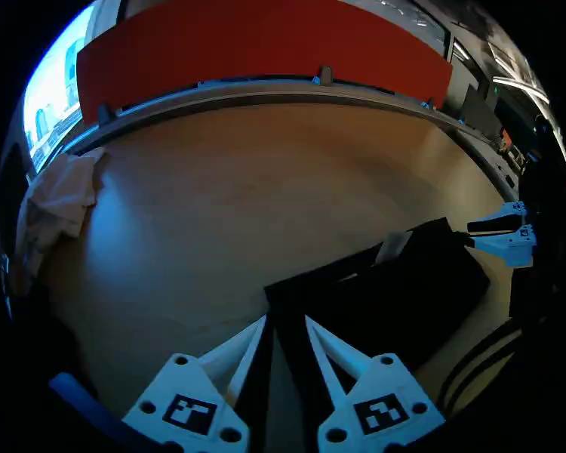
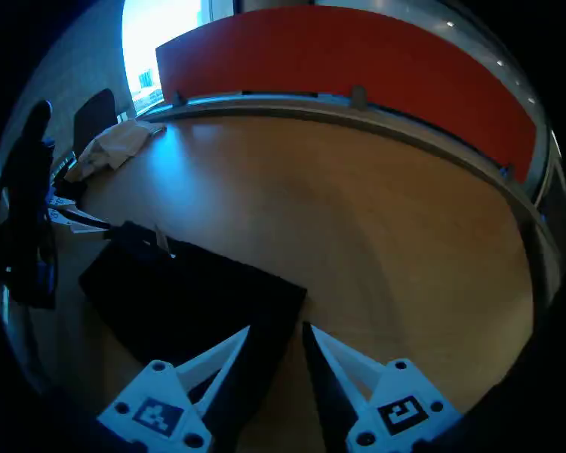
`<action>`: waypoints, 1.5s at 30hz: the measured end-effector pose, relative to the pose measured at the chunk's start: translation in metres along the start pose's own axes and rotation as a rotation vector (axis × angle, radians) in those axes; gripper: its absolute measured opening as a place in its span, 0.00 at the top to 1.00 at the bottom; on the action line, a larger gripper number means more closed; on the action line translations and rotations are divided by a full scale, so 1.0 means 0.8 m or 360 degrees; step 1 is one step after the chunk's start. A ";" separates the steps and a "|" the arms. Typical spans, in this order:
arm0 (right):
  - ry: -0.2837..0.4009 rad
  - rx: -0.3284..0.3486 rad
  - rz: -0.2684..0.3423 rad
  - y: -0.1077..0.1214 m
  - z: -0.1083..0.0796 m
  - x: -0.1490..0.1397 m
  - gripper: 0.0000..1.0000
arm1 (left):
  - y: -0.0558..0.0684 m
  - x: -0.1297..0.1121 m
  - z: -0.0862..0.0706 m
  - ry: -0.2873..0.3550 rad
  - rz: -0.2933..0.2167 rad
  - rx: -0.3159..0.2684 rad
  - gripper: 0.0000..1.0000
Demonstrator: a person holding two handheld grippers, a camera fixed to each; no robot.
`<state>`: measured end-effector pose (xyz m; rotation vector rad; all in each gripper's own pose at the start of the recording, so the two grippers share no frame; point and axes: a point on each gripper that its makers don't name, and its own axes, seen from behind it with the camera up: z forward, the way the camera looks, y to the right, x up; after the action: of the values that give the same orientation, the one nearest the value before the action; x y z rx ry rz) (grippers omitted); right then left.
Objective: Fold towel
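Observation:
A black towel [image 1: 389, 294] lies flat on the wooden table [image 1: 245, 196]. In the left gripper view its near corner runs between my left gripper's [image 1: 287, 318] white fingers, which are shut on it. Its far end, with a small white label [image 1: 394, 245], reaches my right gripper [image 1: 502, 235] at the right. In the right gripper view the black towel [image 2: 185, 302] spreads to the left, and its near corner sits between my right gripper's [image 2: 275, 326] fingers, shut on it. My left gripper [image 2: 68, 217] shows at the towel's far left end.
A crumpled beige cloth [image 1: 56, 200] [image 2: 113, 143] lies at the table's far corner by the window. A red partition panel [image 1: 268, 53] [image 2: 358, 68] stands along the table's back edge behind a grey rail. A dark chair [image 2: 94, 113] stands beyond the table.

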<state>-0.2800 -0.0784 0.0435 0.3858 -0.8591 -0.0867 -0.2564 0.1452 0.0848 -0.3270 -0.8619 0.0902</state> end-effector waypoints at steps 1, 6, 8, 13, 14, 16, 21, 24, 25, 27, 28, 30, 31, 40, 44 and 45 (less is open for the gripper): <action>0.0002 -0.0010 -0.0003 0.002 0.000 0.000 0.44 | -0.002 0.001 0.000 0.0001 -0.0003 0.0007 0.75; 0.0024 -0.0058 -0.0013 0.011 0.000 0.005 0.30 | -0.010 0.004 0.001 0.0002 -0.0014 0.0038 0.52; 0.0035 -0.0074 -0.0015 0.015 0.000 0.007 0.27 | -0.012 0.005 0.000 0.0004 -0.0013 0.0043 0.41; 0.0056 -0.0107 -0.0033 0.020 -0.001 0.013 0.05 | -0.022 0.010 -0.003 0.0024 -0.0005 0.0081 0.19; 0.0060 -0.0112 -0.0037 0.020 -0.002 0.015 0.02 | -0.024 0.011 -0.004 0.0028 -0.0005 0.0088 0.14; 0.0069 -0.0115 -0.0039 0.021 -0.003 0.017 0.00 | -0.026 0.013 -0.006 0.0040 -0.0011 0.0099 0.09; 0.0083 -0.0111 -0.0048 0.019 -0.007 0.019 0.00 | -0.026 0.017 -0.012 0.0061 -0.0035 0.0094 0.07; 0.0082 -0.0106 -0.0052 0.018 -0.009 0.020 0.00 | -0.025 0.017 -0.016 0.0067 -0.0044 0.0087 0.07; 0.0083 -0.0104 -0.0052 0.018 -0.010 0.020 0.00 | -0.024 0.016 -0.016 0.0066 -0.0046 0.0085 0.07; 0.0085 -0.0102 -0.0050 0.018 -0.012 0.020 0.00 | -0.023 0.014 -0.018 0.0063 -0.0051 0.0080 0.07; 0.0085 -0.0102 -0.0050 0.018 -0.013 0.019 0.00 | -0.022 0.013 -0.018 0.0062 -0.0053 0.0079 0.07; 0.0085 -0.0101 -0.0049 0.018 -0.016 0.018 0.00 | -0.021 0.011 -0.020 0.0058 -0.0057 0.0077 0.07; 0.0084 -0.0099 -0.0049 0.017 -0.017 0.016 0.00 | -0.020 0.009 -0.021 0.0057 -0.0057 0.0078 0.07; 0.0069 -0.0081 -0.0058 0.010 -0.039 -0.006 0.00 | -0.016 -0.011 -0.040 0.0056 -0.0058 0.0088 0.07; 0.0066 -0.0076 -0.0044 0.006 -0.051 -0.017 0.00 | -0.012 -0.022 -0.051 0.0058 -0.0062 0.0095 0.07; 0.0067 -0.0075 -0.0039 0.005 -0.054 -0.019 0.00 | -0.011 -0.025 -0.054 0.0059 -0.0065 0.0096 0.07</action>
<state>-0.2579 -0.0582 0.0085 0.3527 -0.8097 -0.1209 -0.2372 0.1218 0.0469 -0.2535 -0.8272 0.0720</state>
